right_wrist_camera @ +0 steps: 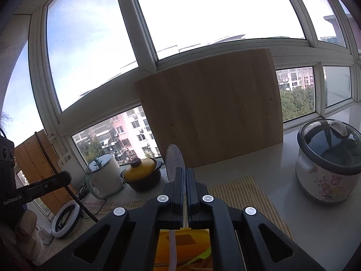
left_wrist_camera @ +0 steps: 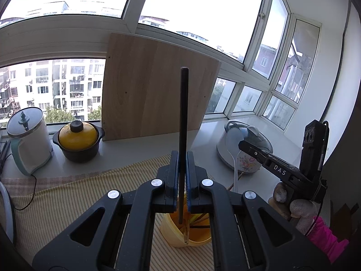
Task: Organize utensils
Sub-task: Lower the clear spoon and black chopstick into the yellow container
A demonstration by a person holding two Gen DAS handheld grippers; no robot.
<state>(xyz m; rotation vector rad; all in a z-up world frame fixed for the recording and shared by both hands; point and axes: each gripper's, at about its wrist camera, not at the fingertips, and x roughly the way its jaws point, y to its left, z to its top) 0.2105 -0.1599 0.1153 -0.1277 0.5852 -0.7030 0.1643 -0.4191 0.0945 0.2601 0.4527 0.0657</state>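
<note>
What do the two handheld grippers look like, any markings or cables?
Both are matte black plastic with silver round pivot bolts and blue-edged finger pads. The right gripper carries white "DAS" lettering and a thin black cable; the left gripper reads "GenRobot.AI". Each body bears a black box with round lenses.

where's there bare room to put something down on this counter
Free: striped mat left of the yellow holder, and bare counter between the wooden board and floral rice cooker. Crowded: the kettle and yellow-lidded pot corner.
</note>
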